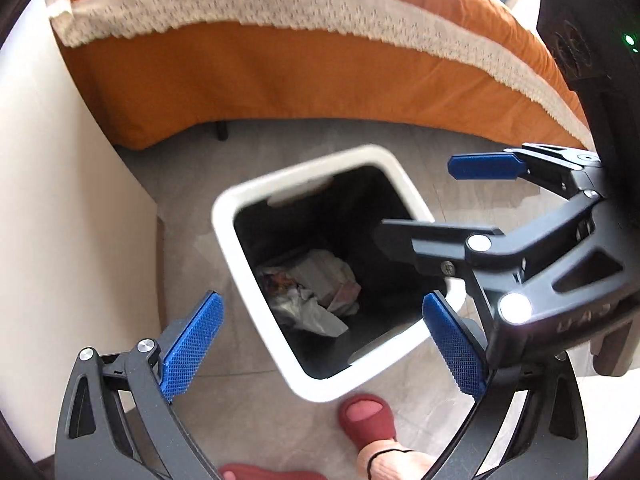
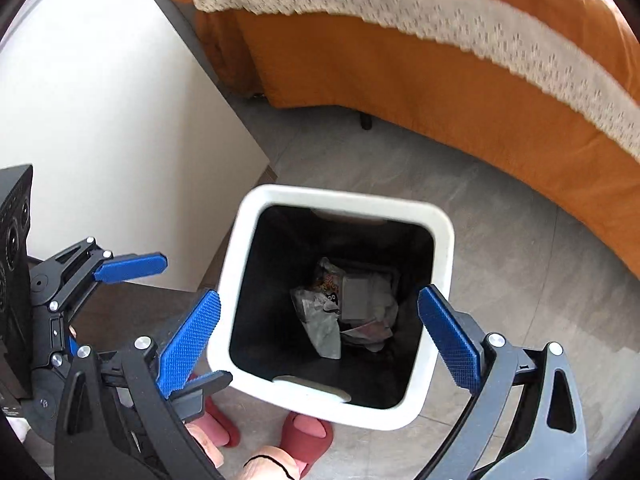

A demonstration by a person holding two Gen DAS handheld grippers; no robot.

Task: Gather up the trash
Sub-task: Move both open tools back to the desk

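Note:
A white square trash bin (image 1: 228, 216) with a black inside stands on the grey floor; it also shows in the right wrist view (image 2: 444, 232). Crumpled paper and wrappers (image 1: 316, 292) lie at its bottom, seen also in the right wrist view (image 2: 348, 312). My left gripper (image 1: 324, 340) is open and empty above the bin's near side. My right gripper (image 2: 320, 336) is open and empty over the bin's mouth. The right gripper also shows in the left wrist view (image 1: 436, 204) over the bin's right rim. The left gripper shows in the right wrist view (image 2: 176, 312) left of the bin.
A bed with an orange cover (image 1: 280, 76) and a cream lace throw (image 2: 440, 20) runs along the far side. A white cabinet (image 2: 100, 120) stands to the left of the bin. The person's feet in red slippers (image 2: 308, 436) stand by the bin's near edge.

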